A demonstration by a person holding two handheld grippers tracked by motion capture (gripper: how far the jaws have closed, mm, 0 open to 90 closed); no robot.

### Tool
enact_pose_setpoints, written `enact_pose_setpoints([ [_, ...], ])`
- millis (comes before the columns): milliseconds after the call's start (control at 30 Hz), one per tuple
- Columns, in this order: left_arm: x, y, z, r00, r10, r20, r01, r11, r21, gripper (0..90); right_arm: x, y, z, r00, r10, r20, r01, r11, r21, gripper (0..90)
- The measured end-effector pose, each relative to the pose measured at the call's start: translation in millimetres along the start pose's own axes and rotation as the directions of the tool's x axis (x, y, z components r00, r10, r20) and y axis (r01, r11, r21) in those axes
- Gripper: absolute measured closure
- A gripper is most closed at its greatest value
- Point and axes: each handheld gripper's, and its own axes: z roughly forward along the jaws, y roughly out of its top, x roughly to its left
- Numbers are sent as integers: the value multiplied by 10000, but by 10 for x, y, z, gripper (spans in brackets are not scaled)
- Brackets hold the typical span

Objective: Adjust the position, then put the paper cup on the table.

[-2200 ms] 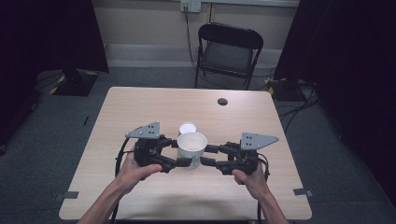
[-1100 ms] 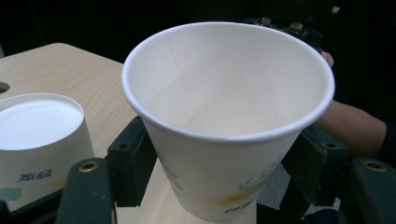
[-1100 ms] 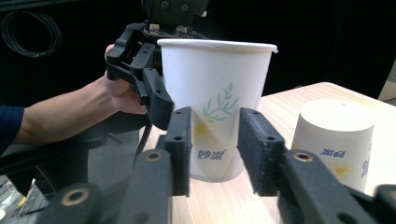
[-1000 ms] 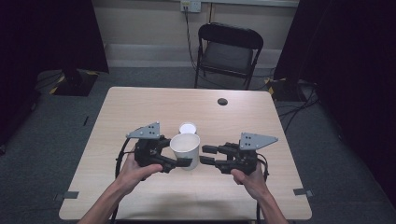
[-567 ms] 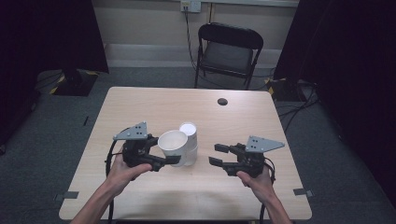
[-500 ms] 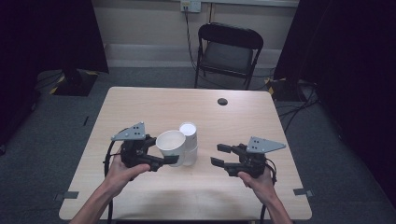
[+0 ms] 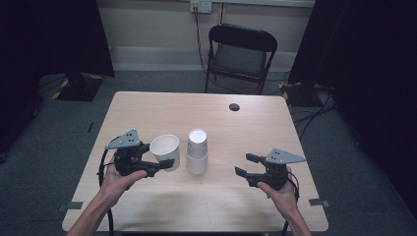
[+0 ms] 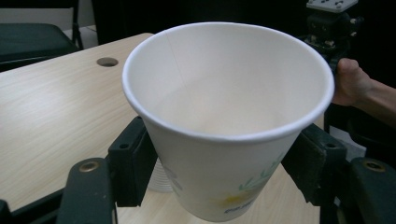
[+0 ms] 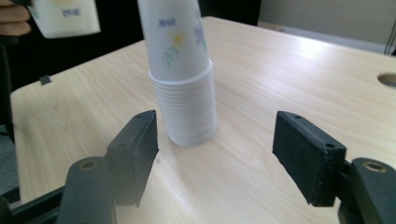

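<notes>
Since the earlier frames my two grippers have parted: both were close together at the stack of cups (image 7: pixel 197 151), and now my left gripper (image 7: pixel 164 164) sits to the left of the stack and my right gripper (image 7: pixel 247 164) well to its right. The single paper cup (image 7: pixel 164 150) has come away with the left gripper and is now just left of the stack, mouth up and tilted toward me.

Left gripper — pinching the cup; the black pads (image 8: pixel 133 161) press on opposite sides of its wall below the rim. Right gripper — its jaws have just been opening and now stand spread with nothing between them; in the right gripper view the stack stands beyond the gap.

Materials: the cup is white paper with a rolled rim, a smooth inside, a tapered round shape and a green and yellow floral print low on its outer wall. The stack stands mouth down, nested rims forming fine ridges at its base. The table (image 7: pixel 147 113) is pale wood-grain laminate, with a round dark hole (image 7: pixel 234 106) far behind the stack.
</notes>
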Motion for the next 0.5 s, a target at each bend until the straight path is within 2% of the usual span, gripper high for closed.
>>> enact_pose_setpoints([
  [67,17,-16,-14,10000,-21,-51,21,10000,31,319,-42,-48,-9,9997,89,221,-93,9998,185,298],
  [167,84,-84,-62,9992,-188,-342,192,9998,112,319,-112,-114,-38,9983,285,507,-304,9989,368,289],
  [333,187,-147,-123,9969,-384,-693,393,9991,125,319,-230,-231,-77,9928,482,1100,-564,9958,723,259],
  [500,298,-218,-180,9916,-586,-1150,608,9980,163,319,-357,-368,-80,9799,826,1814,-1039,9883,1112,211],
])
